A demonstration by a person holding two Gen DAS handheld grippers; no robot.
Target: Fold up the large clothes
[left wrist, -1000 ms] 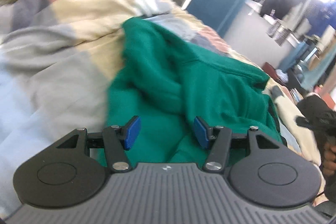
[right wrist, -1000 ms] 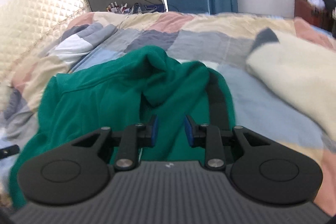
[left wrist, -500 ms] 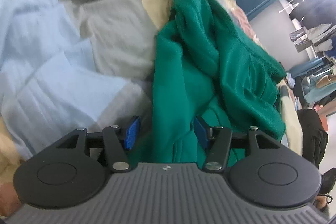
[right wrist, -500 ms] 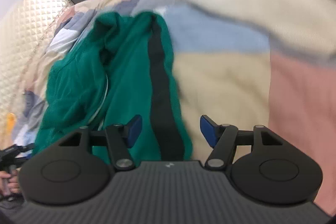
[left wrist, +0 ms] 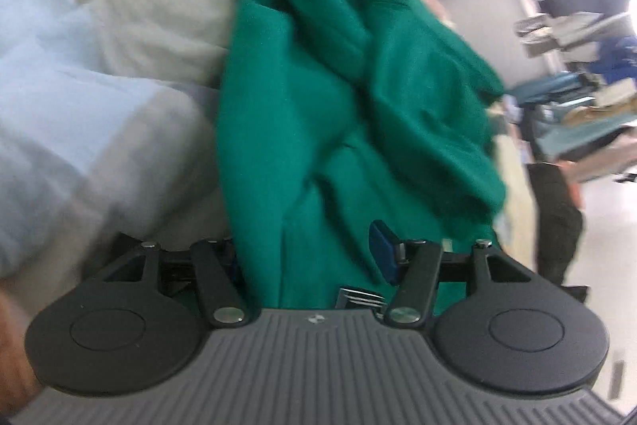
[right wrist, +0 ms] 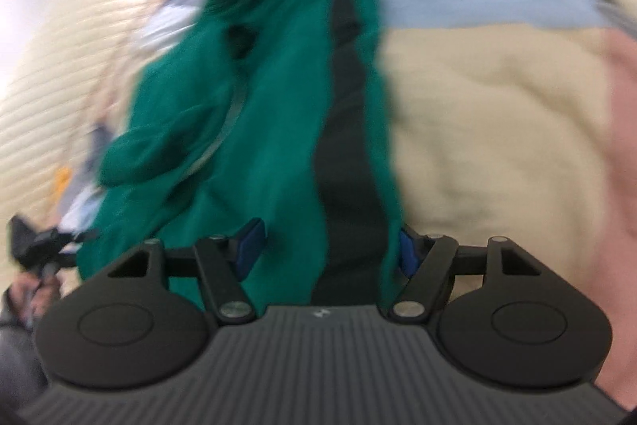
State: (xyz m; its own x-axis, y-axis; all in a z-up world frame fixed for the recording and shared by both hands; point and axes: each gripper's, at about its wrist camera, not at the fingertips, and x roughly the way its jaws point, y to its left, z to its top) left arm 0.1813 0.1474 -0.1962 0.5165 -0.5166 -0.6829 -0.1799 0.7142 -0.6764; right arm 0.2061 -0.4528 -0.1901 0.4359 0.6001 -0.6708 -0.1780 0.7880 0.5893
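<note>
A crumpled green fleece garment with a black stripe (right wrist: 278, 114) lies bunched on a patchwork quilt of pale blue, cream, grey and pink squares (right wrist: 497, 114). The right gripper (right wrist: 328, 245) has just been opening; its jaws stand apart with the garment's near edge between them. The left gripper (left wrist: 310, 257) straddles green cloth (left wrist: 338, 98) too, jaws apart, not clamped.

Garment (left wrist: 350, 114) lies crumpled on the bedspread (left wrist: 119, 74).

The crumpled green fleece garment (left wrist: 358, 98) fills the middle of the patchwork quilt (left wrist: 119, 26). Bare quilt (right wrist: 497, 114) lies open on either side of it.
</note>
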